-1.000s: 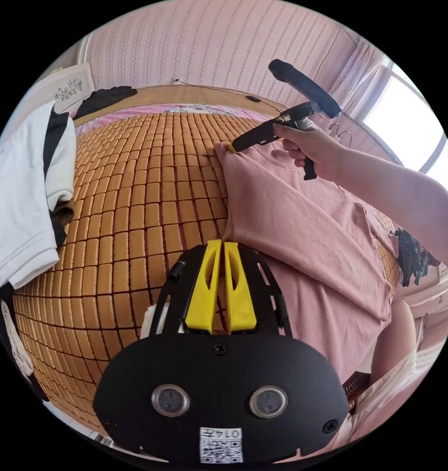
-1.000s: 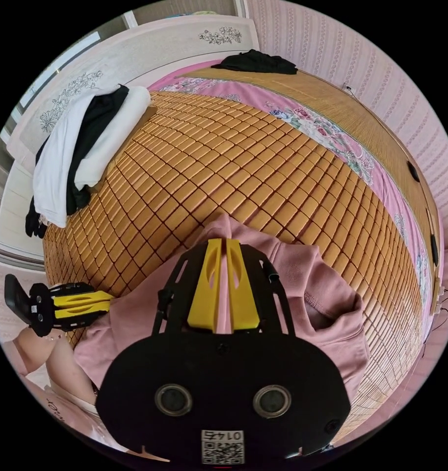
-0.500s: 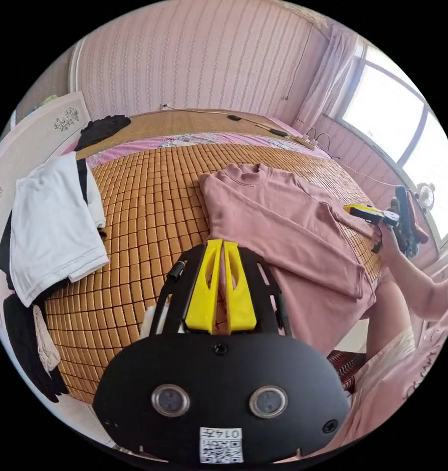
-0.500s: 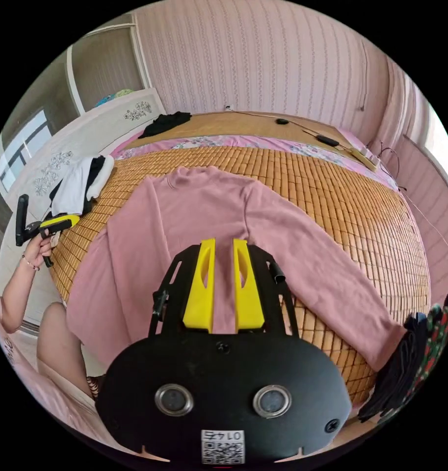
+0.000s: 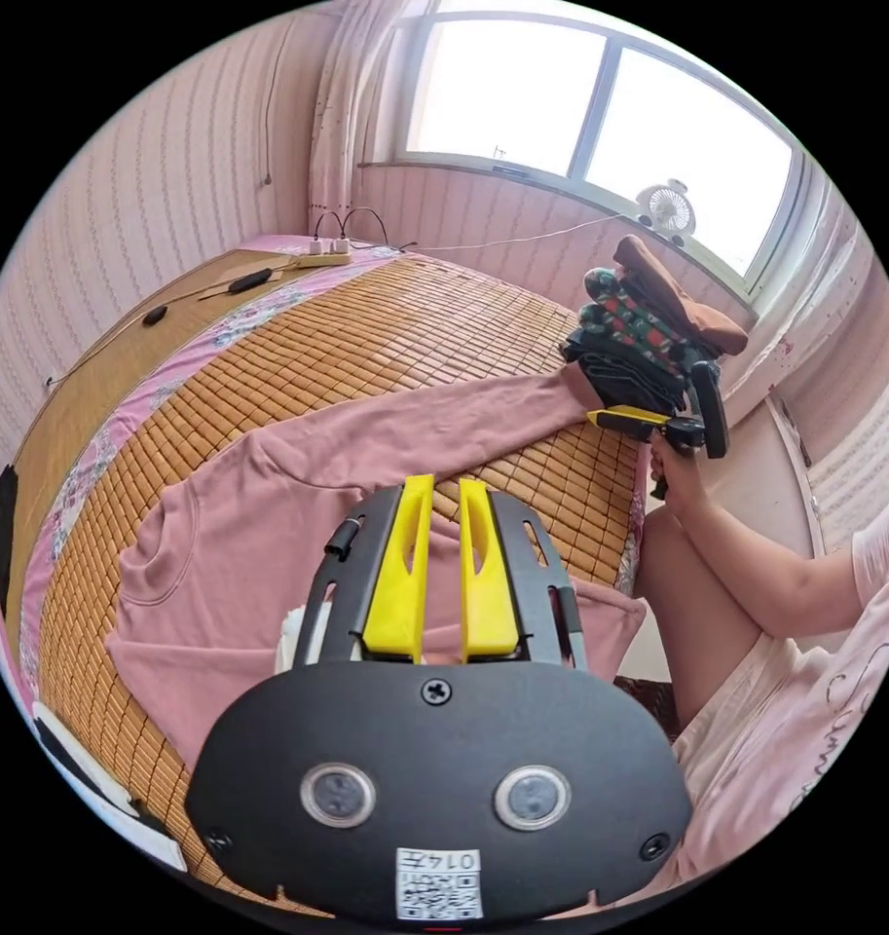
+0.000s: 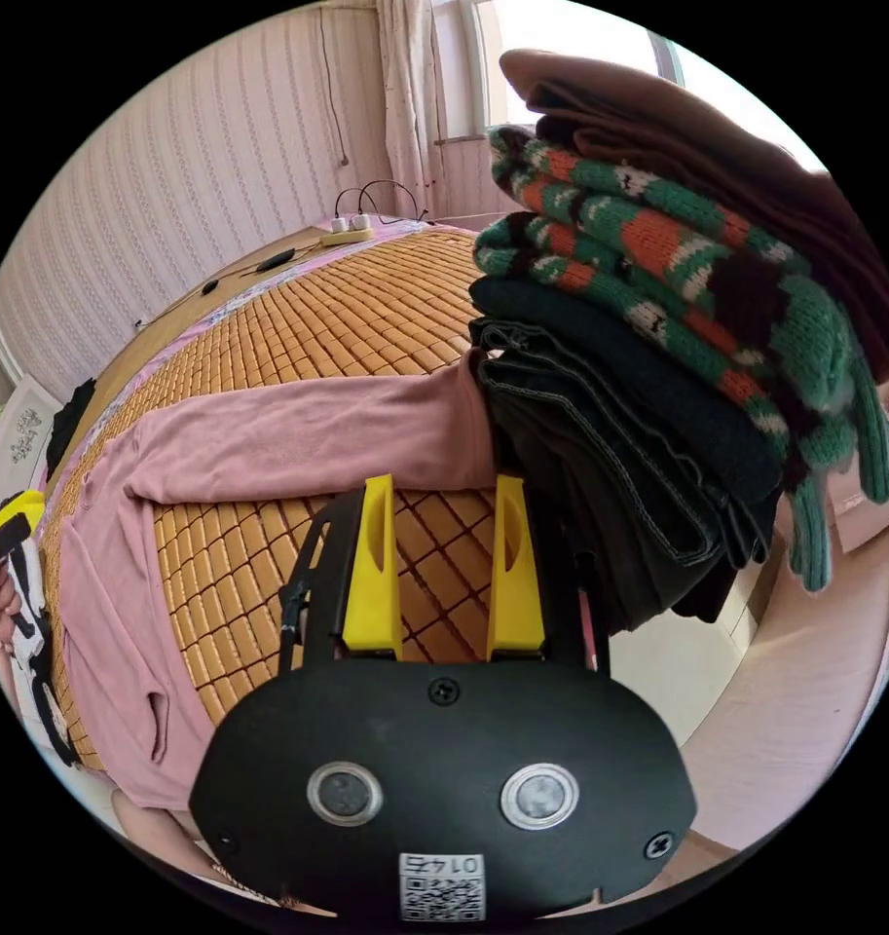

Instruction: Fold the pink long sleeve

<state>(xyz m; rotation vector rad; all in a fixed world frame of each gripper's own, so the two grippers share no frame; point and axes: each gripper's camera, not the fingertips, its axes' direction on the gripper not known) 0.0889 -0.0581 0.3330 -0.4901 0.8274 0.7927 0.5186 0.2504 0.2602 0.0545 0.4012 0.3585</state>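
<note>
Here the pink long sleeve lies flat, front up, on the bamboo mat, collar at the left of the left gripper view, body near, one sleeve stretched right towards a stack of folded clothes at the mat's right edge. The left gripper hangs over the shirt body, jaws a narrow slit apart, nothing between them. Further right in that view the right gripper, in the person's hand, sits just beside the cuff; from there I cannot tell how its jaws stand. In the right gripper view the right gripper's jaws are clearly spread and empty, over bare mat, with the outstretched sleeve just beyond their tips and the cuff touching the dark bottom garment of the stack. Judgement: the step in hand is taking the cuff to fold the sleeve across the body. To do it well, bite the cuff edge only, clear of the dark garment, else the stack may drag. Lift low, carry left, keep the sleeve untwisted. The left gripper could pin the shoulder so that the body does not shift.
</note>
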